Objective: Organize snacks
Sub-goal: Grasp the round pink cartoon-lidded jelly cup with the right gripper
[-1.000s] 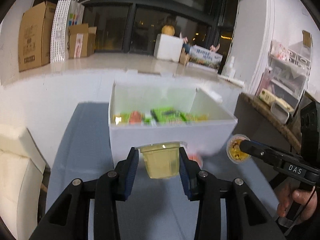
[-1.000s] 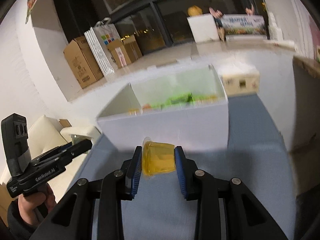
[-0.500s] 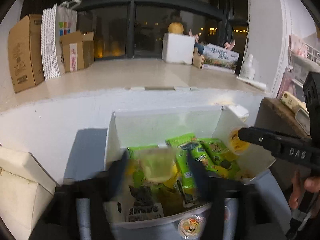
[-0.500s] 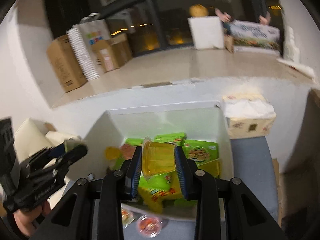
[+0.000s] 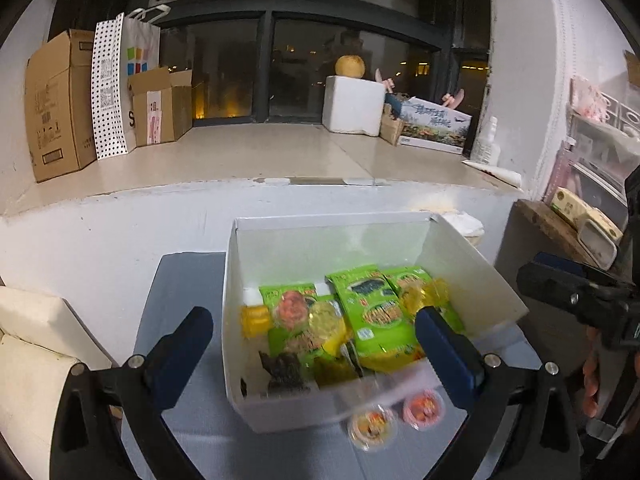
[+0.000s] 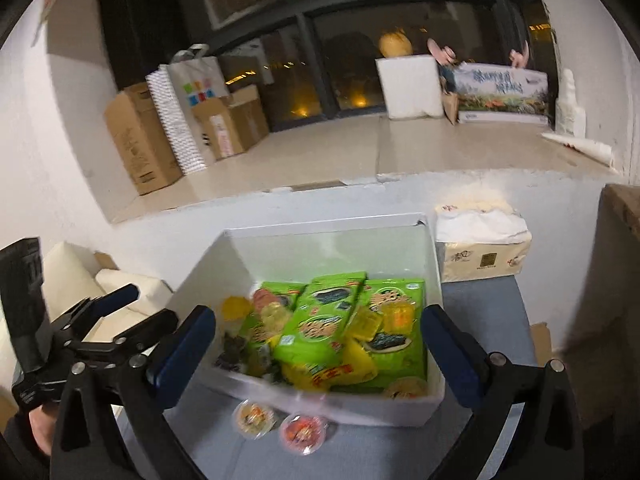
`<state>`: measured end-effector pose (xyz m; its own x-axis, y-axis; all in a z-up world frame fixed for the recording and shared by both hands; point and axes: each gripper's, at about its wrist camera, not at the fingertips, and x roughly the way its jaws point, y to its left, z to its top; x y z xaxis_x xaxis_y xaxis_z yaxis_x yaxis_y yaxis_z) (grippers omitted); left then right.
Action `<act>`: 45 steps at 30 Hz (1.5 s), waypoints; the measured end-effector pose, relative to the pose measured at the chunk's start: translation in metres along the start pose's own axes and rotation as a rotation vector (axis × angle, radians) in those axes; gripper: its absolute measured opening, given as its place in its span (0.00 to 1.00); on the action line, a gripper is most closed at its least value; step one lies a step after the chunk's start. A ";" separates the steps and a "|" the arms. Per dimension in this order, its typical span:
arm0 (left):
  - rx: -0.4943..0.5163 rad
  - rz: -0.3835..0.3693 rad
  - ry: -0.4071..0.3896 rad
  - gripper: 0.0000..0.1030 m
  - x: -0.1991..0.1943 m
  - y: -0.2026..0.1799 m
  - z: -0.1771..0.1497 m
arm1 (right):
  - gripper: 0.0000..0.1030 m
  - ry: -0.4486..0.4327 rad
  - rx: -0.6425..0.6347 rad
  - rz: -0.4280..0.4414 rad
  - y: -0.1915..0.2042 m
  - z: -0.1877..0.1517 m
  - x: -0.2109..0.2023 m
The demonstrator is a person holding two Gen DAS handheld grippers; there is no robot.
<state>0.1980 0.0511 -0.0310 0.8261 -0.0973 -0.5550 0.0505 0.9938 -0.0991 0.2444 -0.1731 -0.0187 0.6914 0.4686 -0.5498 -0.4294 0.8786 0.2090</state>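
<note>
A white box (image 5: pixel 332 222) (image 6: pixel 320 234) on the blue-grey table holds green snack packets (image 5: pixel 372 308) (image 6: pixel 324 320) and small jelly cups. My left gripper (image 5: pixel 312 320) hovers over the box's near side, its jaws opening wide with nothing between the pads. A clear yellow jelly cup (image 5: pixel 325 316) lies loose on the packets below it. My right gripper (image 6: pixel 318 320) hangs over the same box, its jaws also opening and empty. Another yellow cup (image 6: pixel 397 312) lies among the packets. Two jelly cups (image 5: pixel 372 428) (image 5: pixel 424 406) stand on the table against the box's front.
A tissue box (image 6: pixel 480 252) stands right of the white box, by the wall. White cushions (image 5: pixel 32 340) lie at the left. A wooden shelf (image 5: pixel 548 224) with packs is at the right. Cardboard boxes (image 5: pixel 56 104) and a foam box (image 5: pixel 352 104) sit on the window ledge.
Both grippers rose and moved forward from in front of the box to over it. Each held a yellow jelly cup, then opened, and the cups now lie in the box.
</note>
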 end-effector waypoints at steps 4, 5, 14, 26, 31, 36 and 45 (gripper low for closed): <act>0.019 -0.018 0.015 1.00 -0.026 -0.010 -0.035 | 1.00 -0.008 -0.032 0.024 0.011 -0.040 -0.026; 0.029 -0.015 0.019 1.00 -0.032 -0.012 -0.046 | 1.00 -0.006 -0.027 0.016 0.012 -0.050 -0.030; -0.027 -0.030 0.068 1.00 -0.056 -0.019 -0.108 | 1.00 0.125 -0.026 -0.080 0.005 -0.123 -0.001; -0.067 -0.031 0.117 1.00 -0.046 -0.019 -0.124 | 0.74 0.279 -0.125 -0.148 0.022 -0.117 0.088; -0.069 -0.032 0.129 1.00 -0.043 -0.018 -0.128 | 0.44 0.313 -0.079 -0.088 0.017 -0.115 0.097; -0.075 -0.035 0.143 1.00 -0.037 -0.017 -0.129 | 0.44 0.267 -0.047 -0.051 0.011 -0.114 0.079; -0.031 -0.027 0.211 1.00 0.007 -0.030 -0.122 | 0.44 0.153 0.037 -0.025 -0.003 -0.123 -0.001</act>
<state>0.1334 0.0139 -0.1328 0.6890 -0.1362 -0.7119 0.0509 0.9889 -0.1399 0.1733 -0.1873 -0.1184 0.6037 0.4298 -0.6714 -0.3895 0.8939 0.2220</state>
